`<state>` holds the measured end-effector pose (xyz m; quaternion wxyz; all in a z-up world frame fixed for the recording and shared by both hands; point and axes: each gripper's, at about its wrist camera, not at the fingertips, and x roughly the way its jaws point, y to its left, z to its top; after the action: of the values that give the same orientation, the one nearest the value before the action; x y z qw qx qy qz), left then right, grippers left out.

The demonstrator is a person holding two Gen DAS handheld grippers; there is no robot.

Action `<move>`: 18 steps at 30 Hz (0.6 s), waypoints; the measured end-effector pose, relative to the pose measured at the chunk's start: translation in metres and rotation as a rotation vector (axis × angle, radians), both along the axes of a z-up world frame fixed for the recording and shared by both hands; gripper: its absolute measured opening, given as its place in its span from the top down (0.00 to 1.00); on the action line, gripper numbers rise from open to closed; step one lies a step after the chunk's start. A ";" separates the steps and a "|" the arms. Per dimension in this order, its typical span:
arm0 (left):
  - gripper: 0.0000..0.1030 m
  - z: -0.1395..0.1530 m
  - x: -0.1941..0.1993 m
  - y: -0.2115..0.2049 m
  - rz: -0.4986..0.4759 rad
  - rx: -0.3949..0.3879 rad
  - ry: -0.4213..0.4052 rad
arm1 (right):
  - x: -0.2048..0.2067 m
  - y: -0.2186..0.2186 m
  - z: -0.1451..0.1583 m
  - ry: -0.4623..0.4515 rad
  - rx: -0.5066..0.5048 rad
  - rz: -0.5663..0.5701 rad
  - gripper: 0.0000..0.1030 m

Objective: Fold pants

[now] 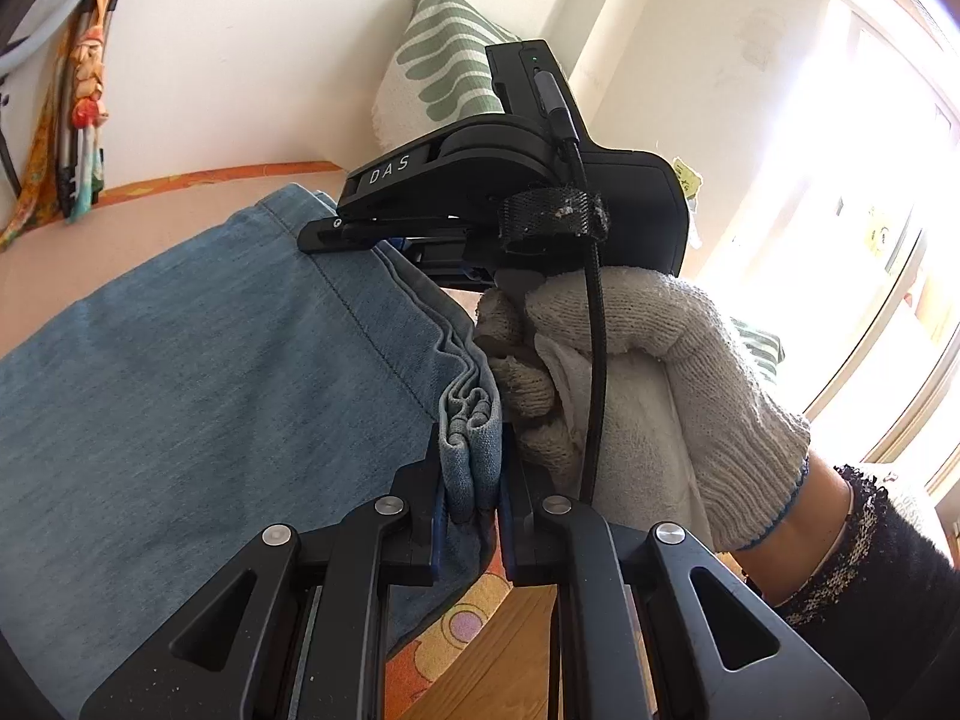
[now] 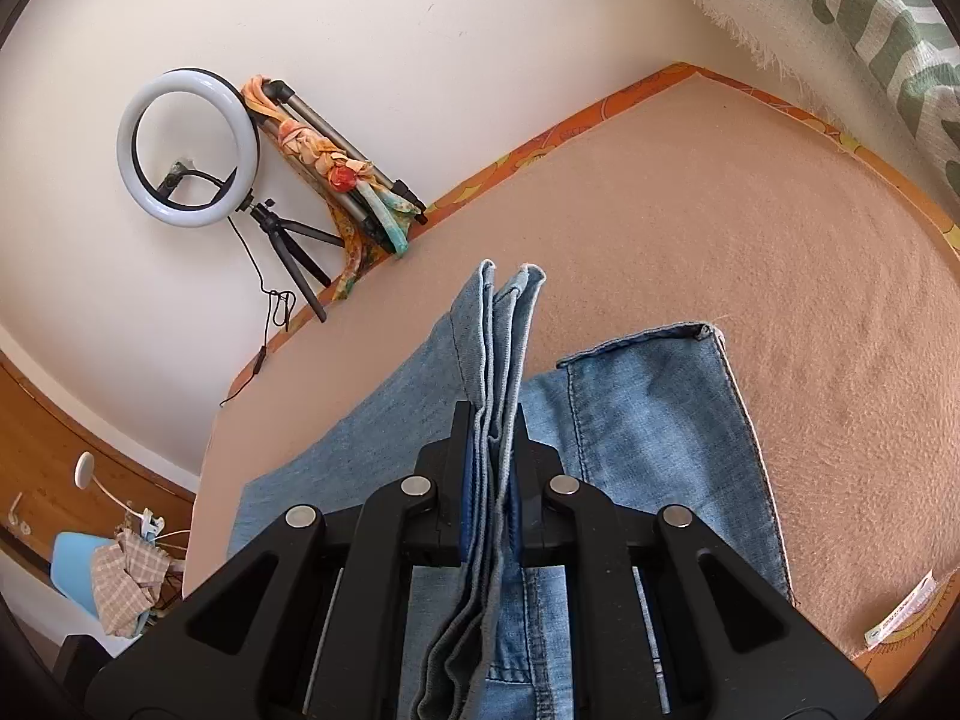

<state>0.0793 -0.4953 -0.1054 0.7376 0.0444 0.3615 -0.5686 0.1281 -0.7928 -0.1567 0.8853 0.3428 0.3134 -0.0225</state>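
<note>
Light blue denim pants (image 1: pixel 198 384) hang and drape over a peach-covered bed (image 2: pixel 720 228). My left gripper (image 1: pixel 471 468) is shut on a bunched stack of the pants' hem layers. In the left wrist view, just beyond and to the right, a white-gloved hand (image 1: pixel 648 360) holds the right gripper's black body (image 1: pixel 522 174). My right gripper (image 2: pixel 492 438) is shut on several stacked denim edges that stick up past its fingers. Below it a pant leg (image 2: pixel 654 420) lies flat on the bed, its hem toward the far side.
A green-and-white patterned cushion (image 1: pixel 444 60) leans on the wall at the bed's head. A ring light on a tripod (image 2: pixel 186 150) and a folded tripod with scarves (image 2: pixel 336 162) stand by the wall. Bright windows (image 1: pixel 870 150) are on the right. Wooden floor (image 1: pixel 498 648) shows below.
</note>
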 end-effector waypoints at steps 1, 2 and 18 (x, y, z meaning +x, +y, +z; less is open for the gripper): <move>0.89 -0.003 0.003 -0.002 0.000 0.004 0.007 | 0.001 -0.001 -0.004 0.010 -0.002 0.000 0.91; 0.89 -0.006 0.005 -0.005 -0.002 0.008 0.013 | 0.003 -0.002 -0.007 0.022 -0.007 0.002 0.91; 0.67 -0.011 0.027 -0.007 -0.014 0.095 0.061 | 0.013 0.002 -0.034 0.155 -0.135 -0.013 0.83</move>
<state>0.1065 -0.5022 -0.1161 0.7194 0.0648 0.4100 -0.5569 0.1410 -0.7910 -0.1905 0.8793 0.2817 0.3765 -0.0758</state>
